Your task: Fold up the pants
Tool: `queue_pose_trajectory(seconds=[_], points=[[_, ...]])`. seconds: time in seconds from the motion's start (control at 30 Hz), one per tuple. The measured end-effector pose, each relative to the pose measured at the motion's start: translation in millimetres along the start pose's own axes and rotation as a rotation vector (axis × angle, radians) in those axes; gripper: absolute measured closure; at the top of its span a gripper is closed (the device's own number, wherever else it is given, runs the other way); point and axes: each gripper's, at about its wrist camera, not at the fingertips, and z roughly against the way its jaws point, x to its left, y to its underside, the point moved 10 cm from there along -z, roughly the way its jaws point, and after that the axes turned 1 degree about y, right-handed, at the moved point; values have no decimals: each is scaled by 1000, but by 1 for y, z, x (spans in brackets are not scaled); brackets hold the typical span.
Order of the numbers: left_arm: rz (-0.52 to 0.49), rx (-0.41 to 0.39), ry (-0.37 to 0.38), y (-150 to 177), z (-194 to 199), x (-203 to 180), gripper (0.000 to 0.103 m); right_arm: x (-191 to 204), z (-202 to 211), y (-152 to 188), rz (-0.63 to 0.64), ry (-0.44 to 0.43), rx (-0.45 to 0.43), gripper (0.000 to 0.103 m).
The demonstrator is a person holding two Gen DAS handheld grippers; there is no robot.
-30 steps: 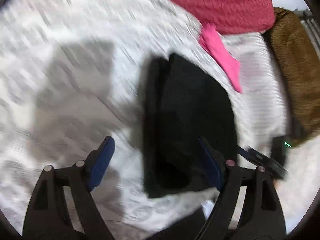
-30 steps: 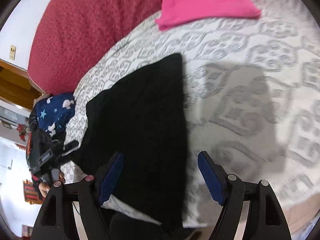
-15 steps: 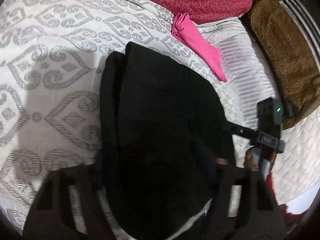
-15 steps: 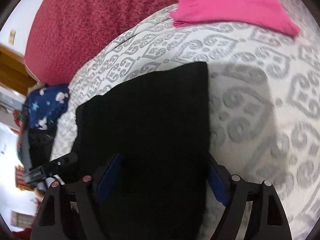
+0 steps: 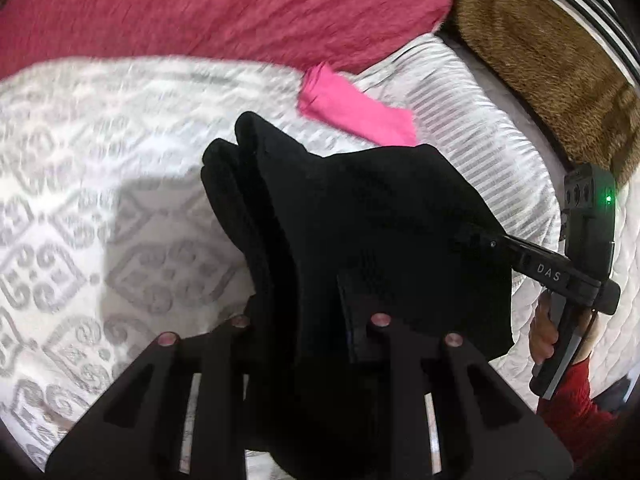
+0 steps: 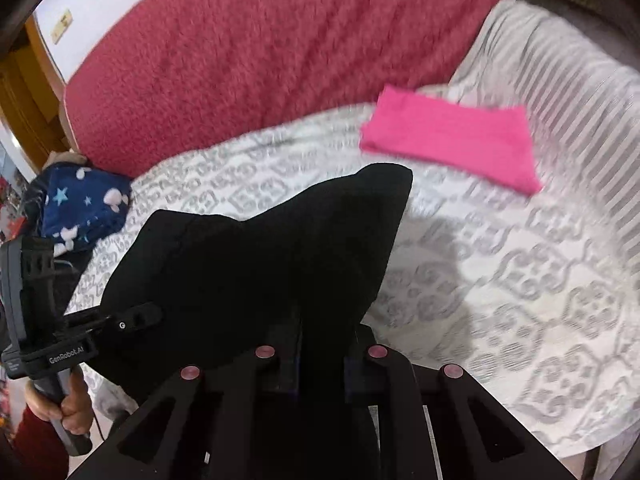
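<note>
The black pants (image 5: 360, 220), folded into a thick pad, hang with their near edge raised off the patterned bed cover (image 5: 80, 200). My left gripper (image 5: 308, 320) has its jaws closing, and the cloth is pinched between them and drapes over the fingers. My right gripper (image 6: 322, 344) is closing too, with the pants (image 6: 260, 260) bunched between its pads. In each wrist view the other gripper bites the same raised edge: the right gripper (image 5: 468, 236) and the left gripper (image 6: 152, 316). The far end of the pants rests on the bed.
A folded pink cloth (image 6: 452, 140) lies beyond the pants. A red blanket (image 5: 200, 12) runs along the back, with a brown fuzzy blanket (image 5: 540, 60) at the right. A blue star-print cloth (image 6: 84, 200) sits at the bed's left edge. A red-sleeved hand (image 5: 544, 332) holds the right gripper.
Both grippers were open over the pants lying flat. Their jaws have since come together on the near edge and lifted it off the bed, and both views have rolled.
</note>
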Motion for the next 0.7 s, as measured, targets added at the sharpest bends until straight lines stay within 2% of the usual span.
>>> queue_pose_trajectory(seconds=[0.2, 0.33, 0.7], points=[[-89, -33, 9, -48, -5, -37, 77, -14, 35, -35, -13, 29, -99, 90], [-170, -51, 2, -78, -15, -61, 77, -37, 52, -60, -23, 73, -158, 90], [-351, -81, -2, -165, -81, -120, 77, -111, 46, -135, -88, 152, -241, 90]])
